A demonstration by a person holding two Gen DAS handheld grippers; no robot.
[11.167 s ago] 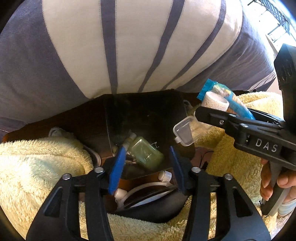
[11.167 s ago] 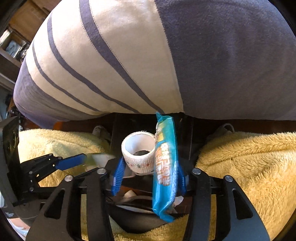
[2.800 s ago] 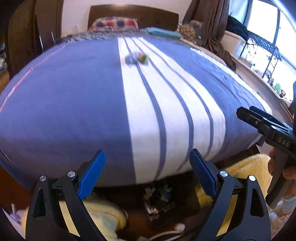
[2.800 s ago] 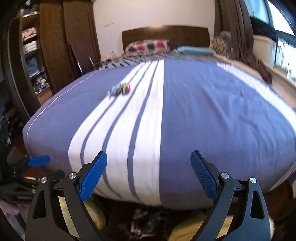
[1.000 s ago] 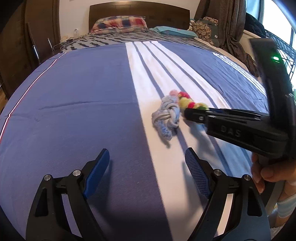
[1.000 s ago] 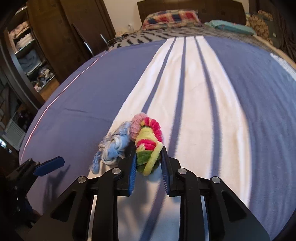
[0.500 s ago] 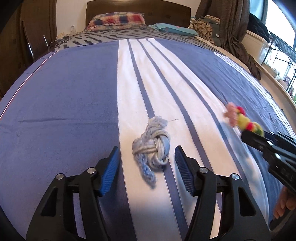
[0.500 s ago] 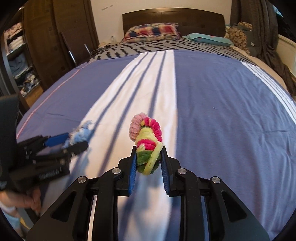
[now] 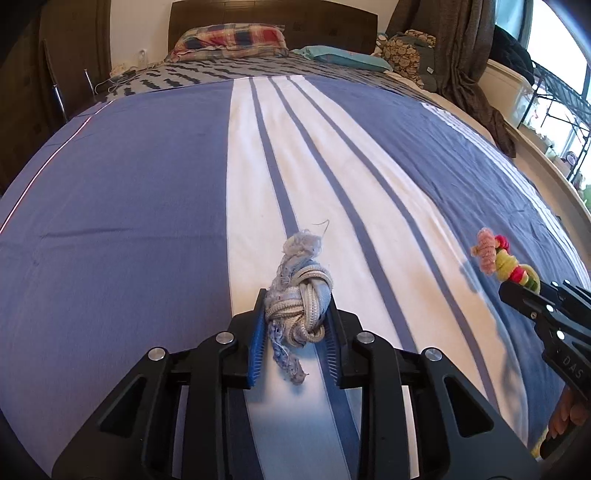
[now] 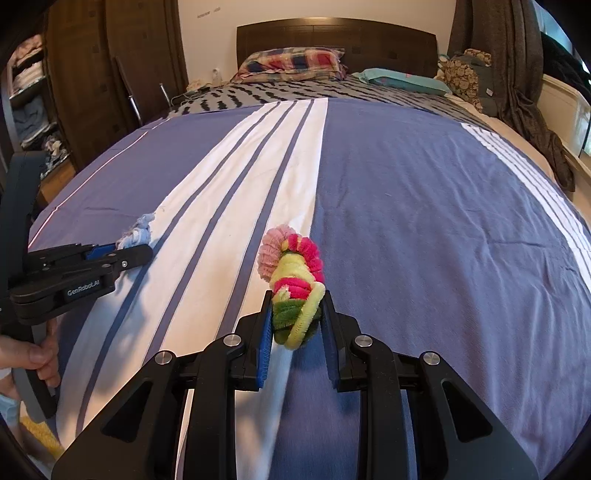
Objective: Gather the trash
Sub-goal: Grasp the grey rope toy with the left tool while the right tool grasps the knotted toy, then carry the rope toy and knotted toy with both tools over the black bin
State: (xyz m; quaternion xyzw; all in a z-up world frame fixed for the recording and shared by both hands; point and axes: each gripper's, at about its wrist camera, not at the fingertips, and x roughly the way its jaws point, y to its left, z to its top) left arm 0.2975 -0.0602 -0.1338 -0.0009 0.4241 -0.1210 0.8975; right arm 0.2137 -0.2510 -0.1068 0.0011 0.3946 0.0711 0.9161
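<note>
My left gripper point(image 9: 295, 314) is shut on a knotted pale blue and grey rope scrap point(image 9: 299, 299), held just above the striped bedspread point(image 9: 147, 203). My right gripper point(image 10: 297, 314) is shut on a fuzzy pink, yellow and green bundle point(image 10: 291, 273), held above the bed. The bundle also shows at the right of the left wrist view point(image 9: 502, 258), in the right gripper point(image 9: 517, 288). The left gripper point(image 10: 136, 253) with the rope scrap point(image 10: 138, 232) shows at the left of the right wrist view.
The bed has a blue and white striped cover point(image 10: 406, 203), a plaid pillow point(image 10: 291, 62) and a dark headboard point(image 10: 332, 33) at the far end. A dark wardrobe point(image 10: 92, 74) stands left, a curtain point(image 10: 509, 74) and window right.
My left gripper has closed on the rope scrap, which lay between open fingers half a second ago. My right gripper keeps hold of the fuzzy bundle, lifted off the bed.
</note>
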